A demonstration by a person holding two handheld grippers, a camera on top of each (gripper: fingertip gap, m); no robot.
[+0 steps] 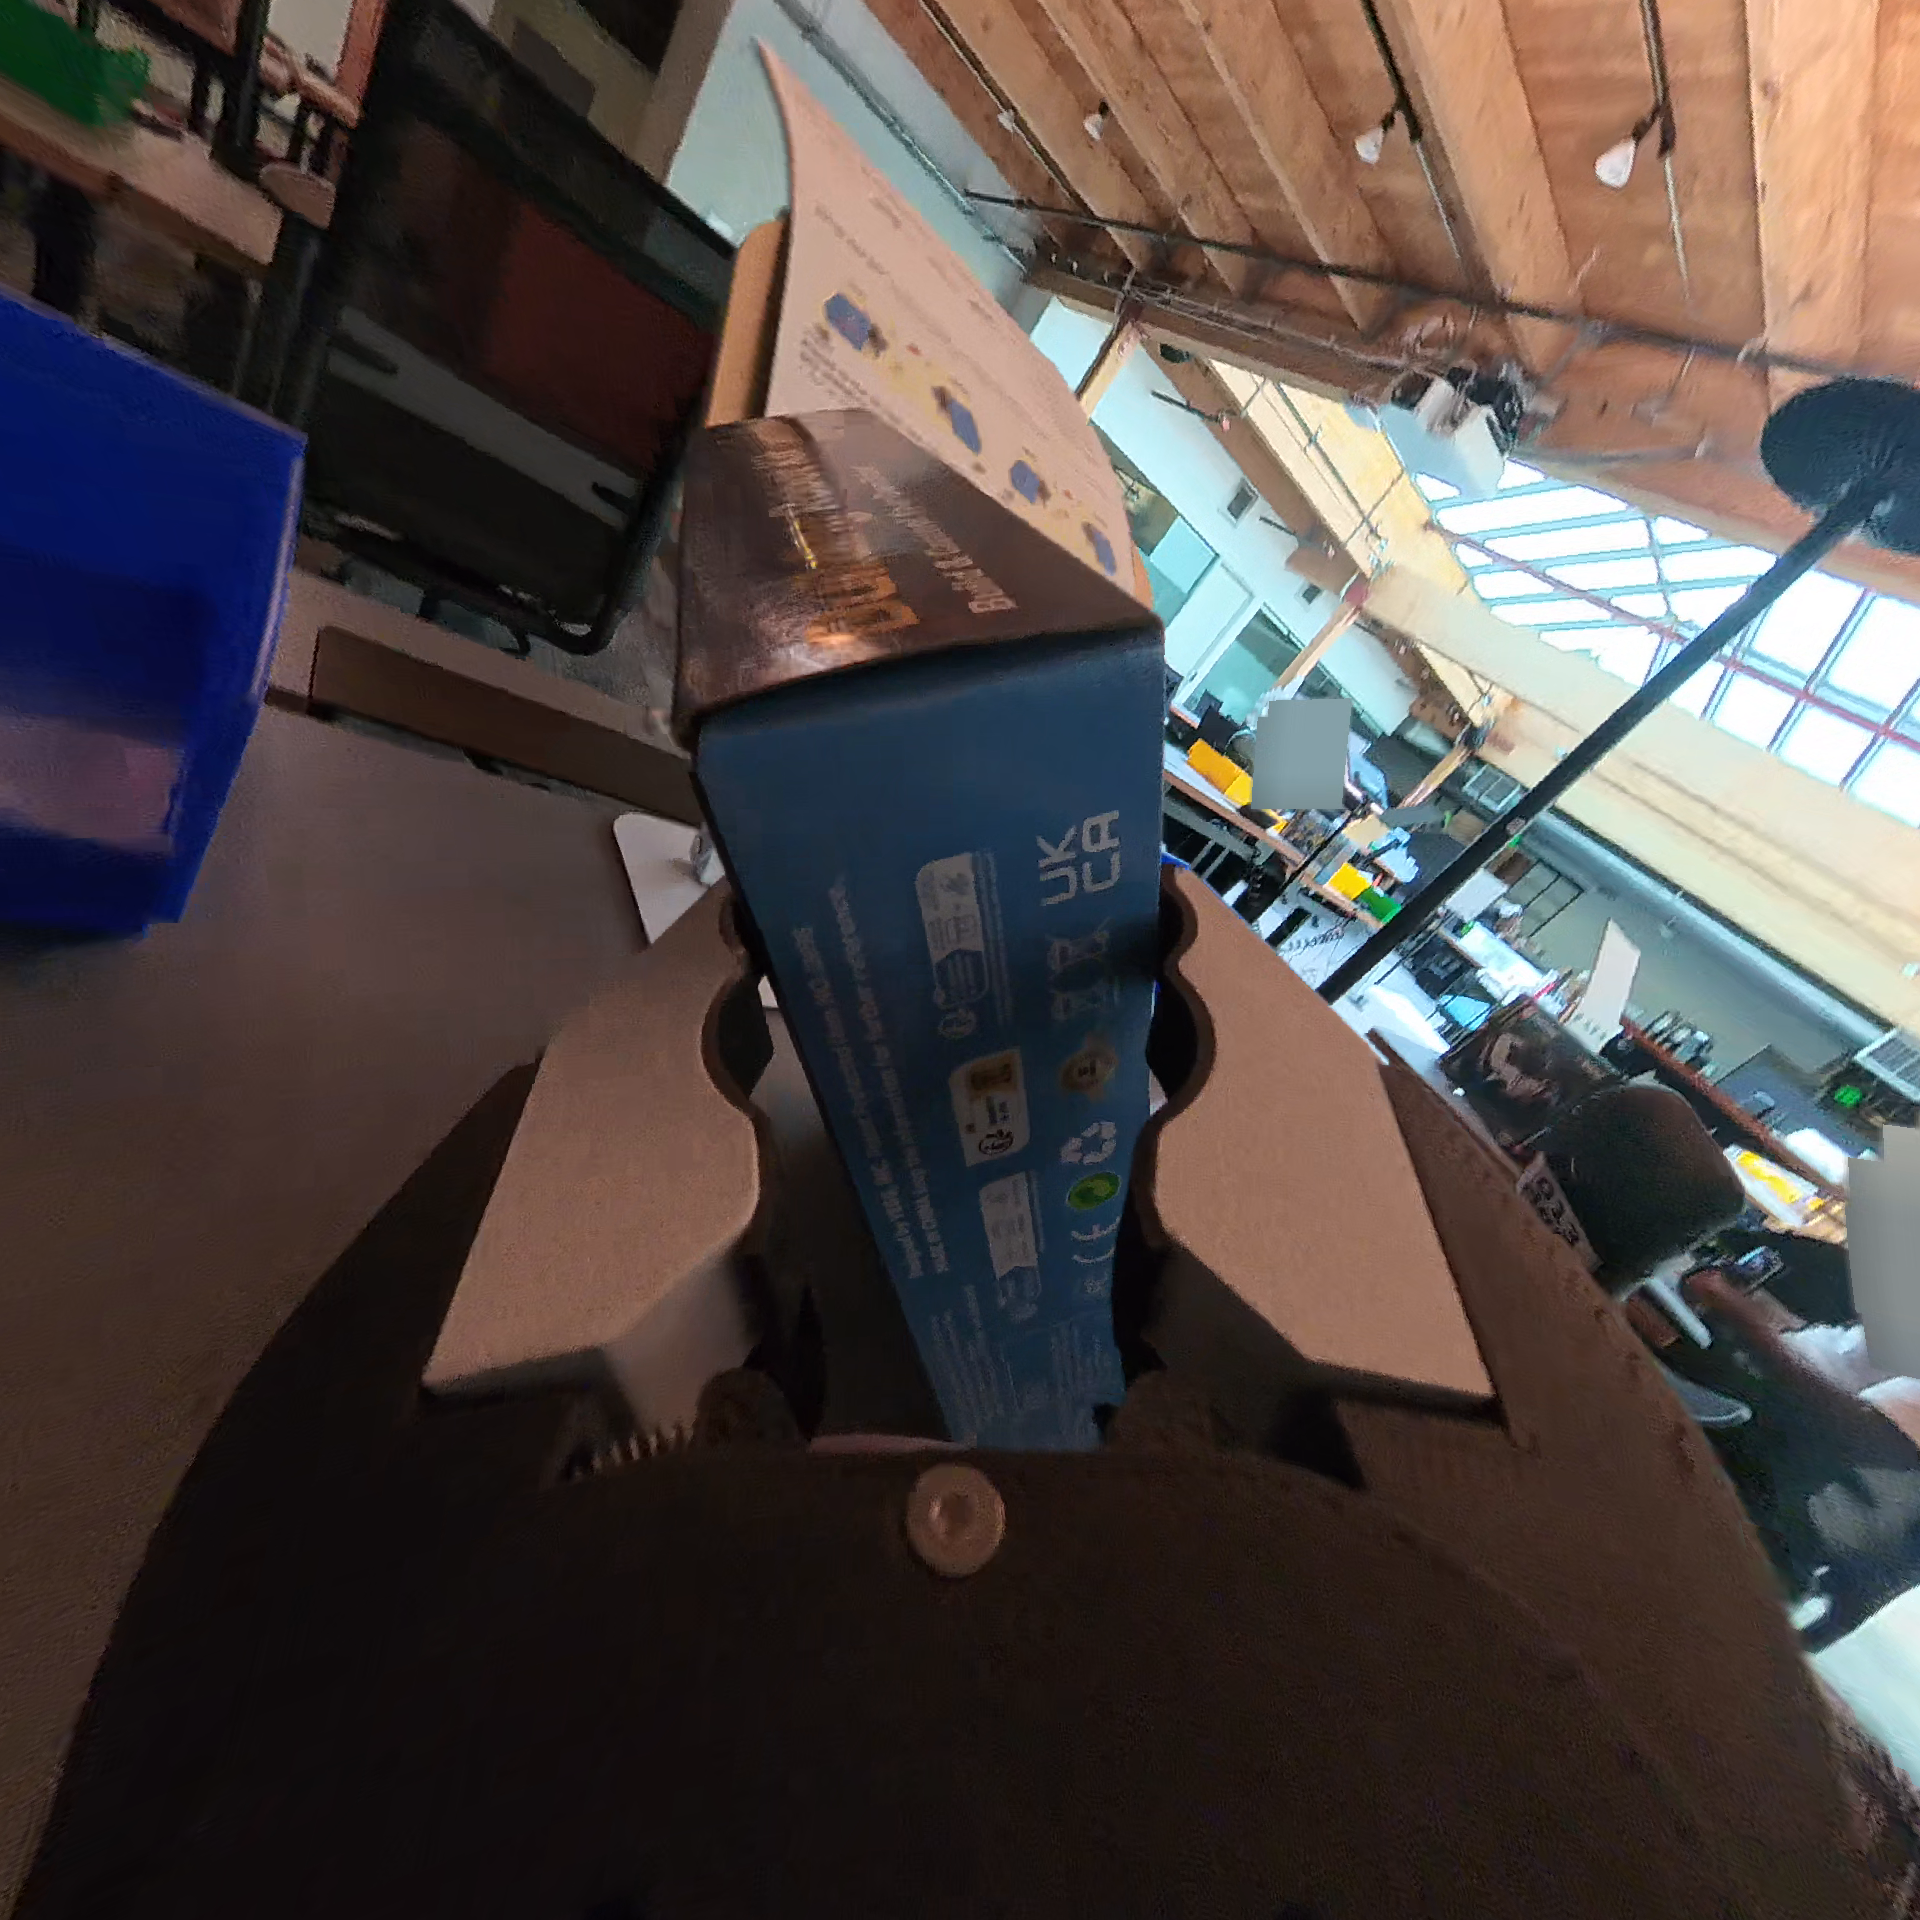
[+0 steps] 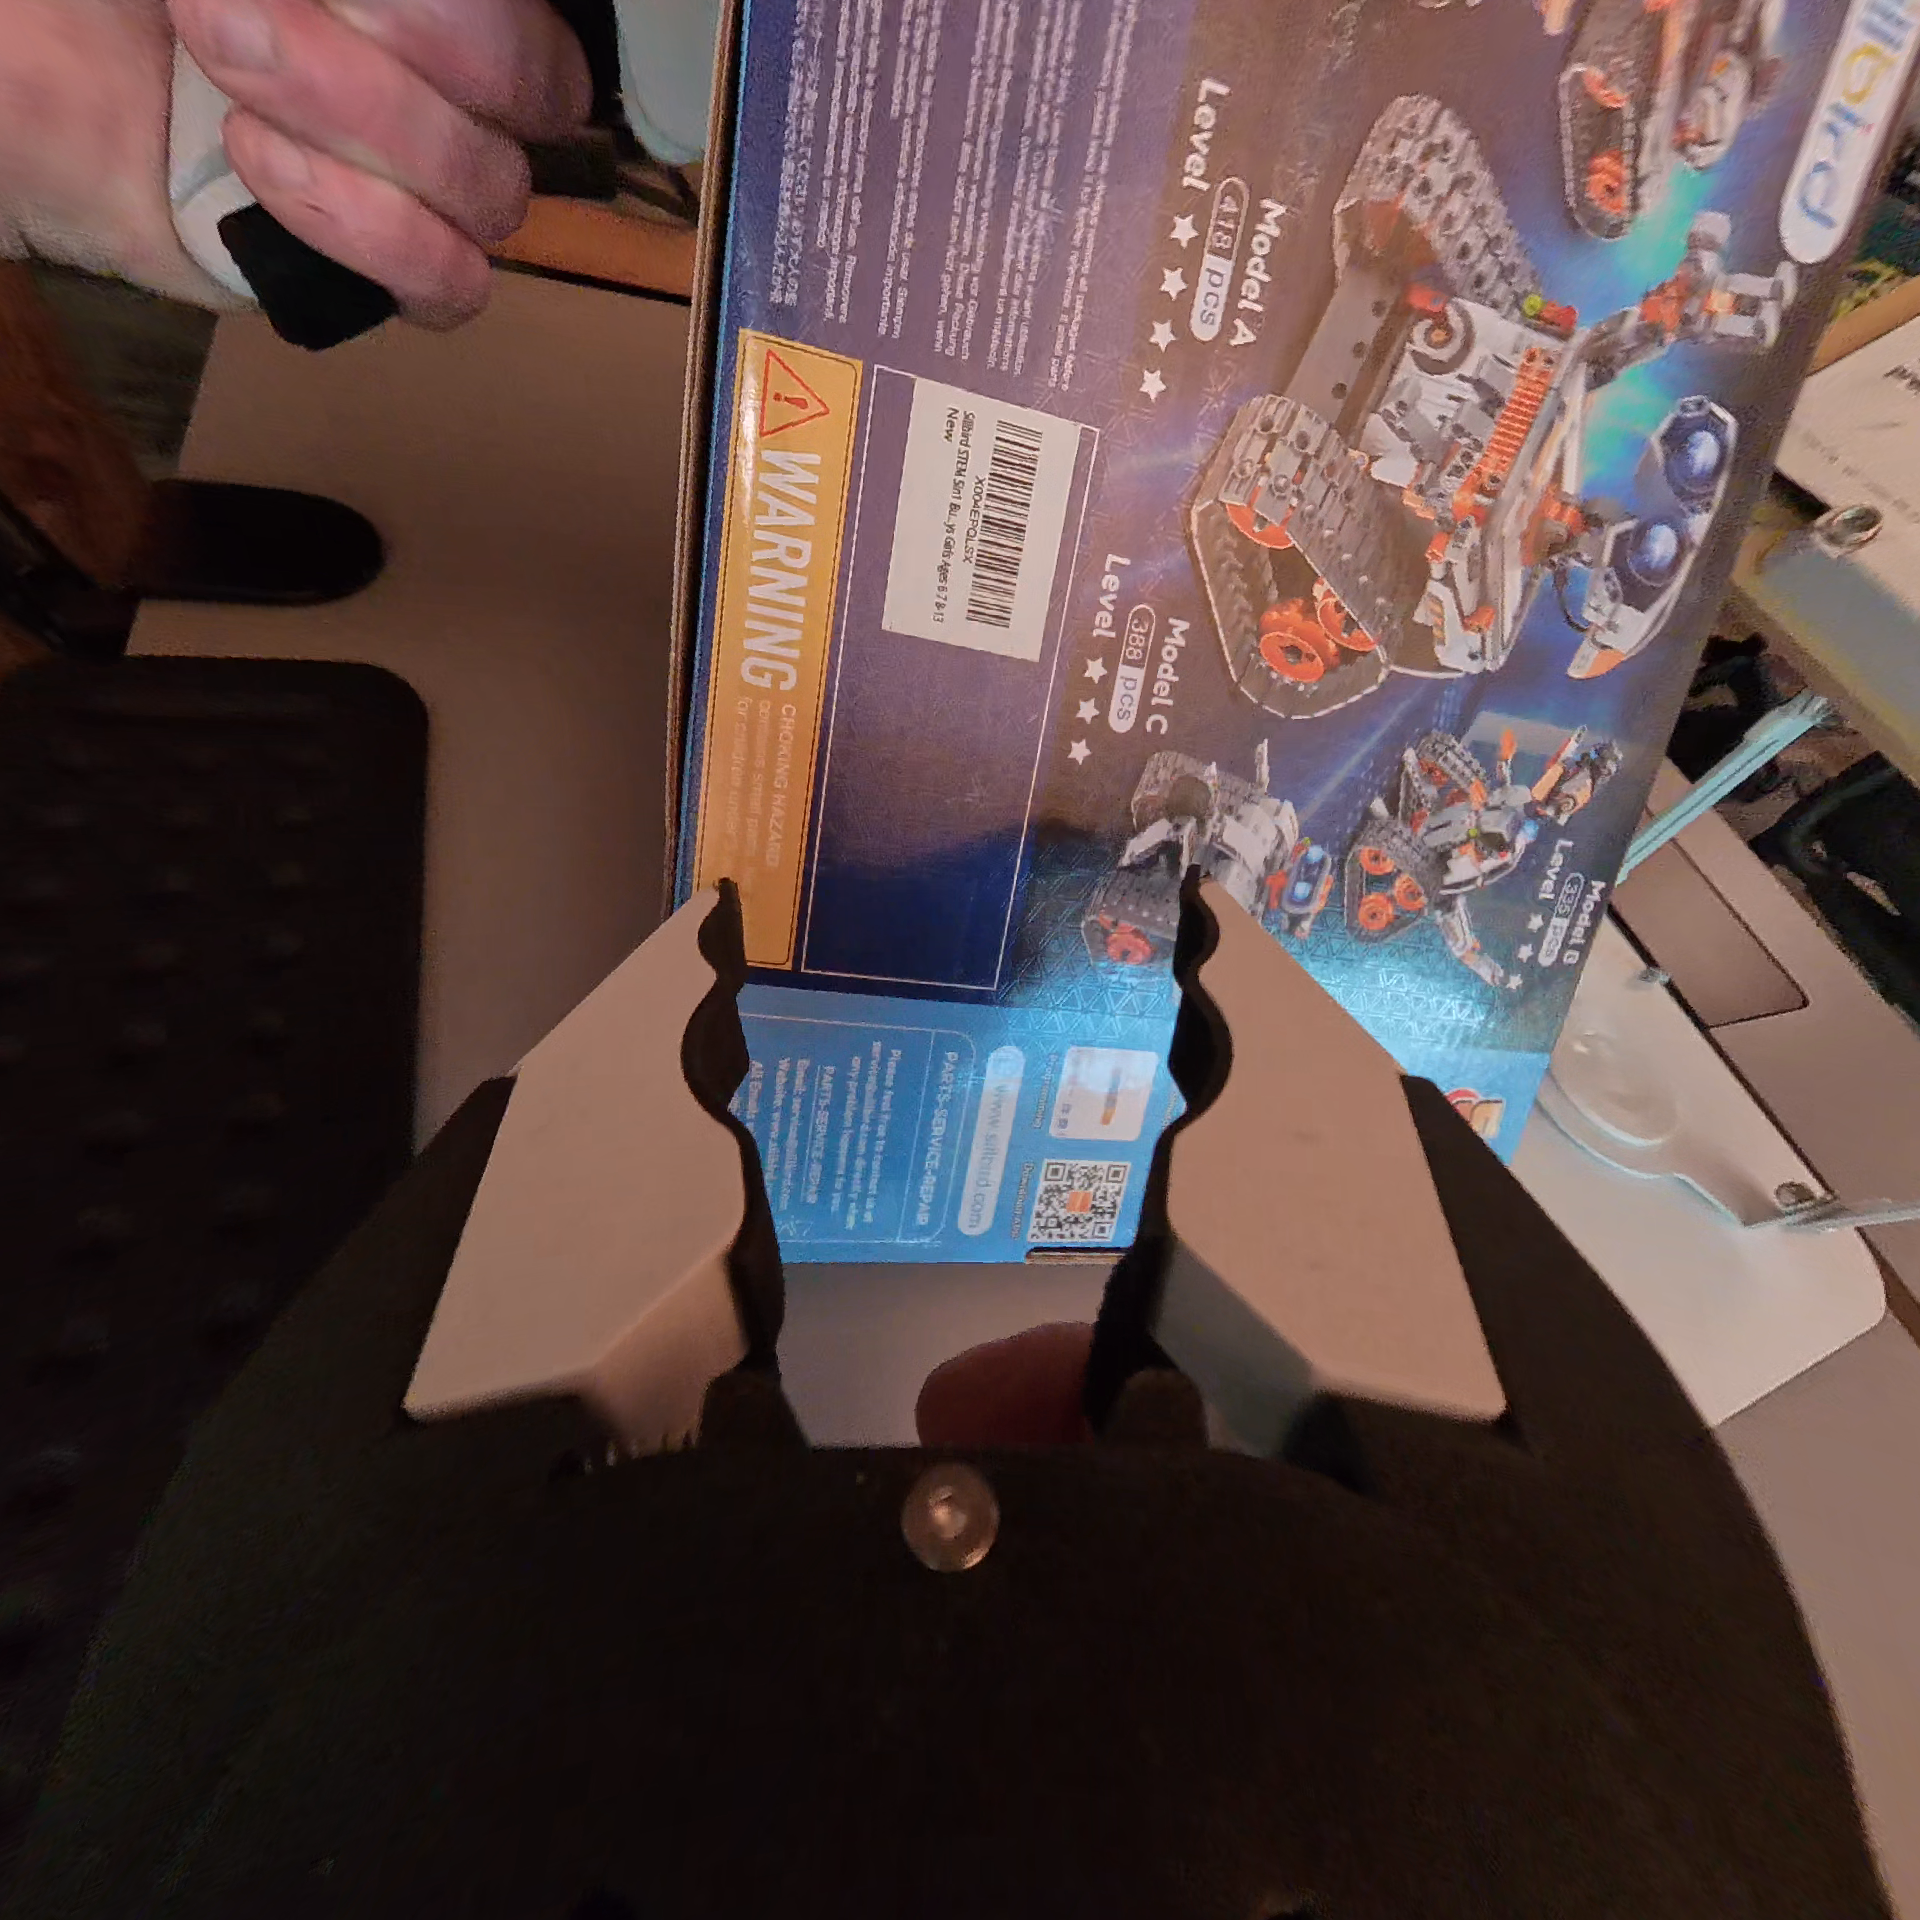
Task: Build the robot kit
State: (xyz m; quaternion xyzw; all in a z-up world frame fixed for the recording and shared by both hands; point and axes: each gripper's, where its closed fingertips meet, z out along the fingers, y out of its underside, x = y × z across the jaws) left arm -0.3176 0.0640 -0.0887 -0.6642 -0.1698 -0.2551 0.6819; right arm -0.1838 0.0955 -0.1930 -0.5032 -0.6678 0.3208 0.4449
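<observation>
Left gripper (image 1: 951, 935) clamps the box (image 1: 935, 997) narrow-side; right gripper (image 2: 956, 914) gapes empty just short of it. Best keep that squeeze square.

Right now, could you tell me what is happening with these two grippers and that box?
The left gripper is shut on the narrow side of a blue toy box, holding it up off the pale table. The right gripper is open, its fingers in front of the box's printed back face without gripping it. A person's hand shows at the upper left of the right wrist view, and a blue bin is off to the left.
</observation>
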